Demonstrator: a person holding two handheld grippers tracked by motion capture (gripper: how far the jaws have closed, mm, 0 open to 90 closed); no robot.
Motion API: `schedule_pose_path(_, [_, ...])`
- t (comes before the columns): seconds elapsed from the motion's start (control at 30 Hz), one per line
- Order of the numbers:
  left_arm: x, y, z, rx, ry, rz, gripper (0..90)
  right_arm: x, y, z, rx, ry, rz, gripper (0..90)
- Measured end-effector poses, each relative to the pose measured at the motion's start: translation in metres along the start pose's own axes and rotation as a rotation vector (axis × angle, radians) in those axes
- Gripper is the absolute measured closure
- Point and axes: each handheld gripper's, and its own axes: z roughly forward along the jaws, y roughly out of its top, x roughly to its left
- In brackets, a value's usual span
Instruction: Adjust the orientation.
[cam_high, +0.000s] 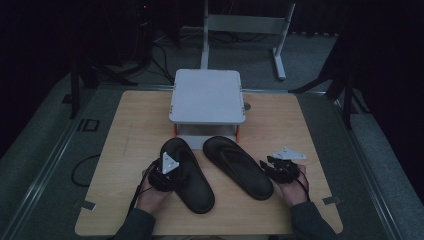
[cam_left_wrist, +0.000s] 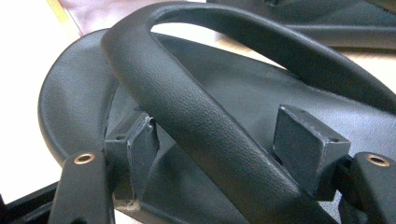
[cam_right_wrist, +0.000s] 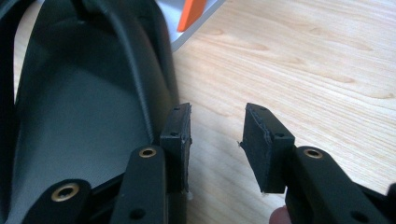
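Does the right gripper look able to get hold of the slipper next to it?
Probably yes: the right gripper stands open beside the right slipper's edge, with bare table between its jaws and nothing blocking.

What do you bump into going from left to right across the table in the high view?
left gripper → left flip-flop → right flip-flop → right gripper
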Motion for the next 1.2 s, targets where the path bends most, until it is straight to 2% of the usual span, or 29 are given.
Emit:
schedule_pose_path(0.07, [-0.001, -0.001, -0.001, -0.001, -0.004, -0.001, 31.2, 0.003, 0.0, 0.0, 0.003, -0.007, -0.013, 63.5])
schedule_pose_path(0.27, [-0.005, -0.001, -0.001, -0.003, -0.019, 0.012, 32.1, 0.002, -0.001, -0.002, 0.0, 0.008, 0.002, 63.2])
schedule_pose_path(0.37, [-0.009, -0.002, -0.001, -0.008, -0.037, 0.026, 32.3, 0.006, -0.004, -0.003, 0.009, 0.046, -0.007, 62.3])
schedule_pose_path(0.5, [-0.015, -0.001, -0.001, -0.01, -0.058, 0.048, 32.5, 0.016, -0.004, -0.006, 0.007, 0.066, -0.036, 62.2])
schedule_pose_path(1.0, [-0.028, -0.005, -0.006, 0.001, -0.102, 0.08, 33.5, 0.019, -0.005, -0.005, 0.0, 0.079, -0.031, 62.1])
schedule_pose_path(1.2, [-0.031, -0.007, -0.01, 0.008, -0.111, 0.088, 33.5, 0.025, -0.006, -0.007, 0.001, 0.09, -0.034, 62.3])
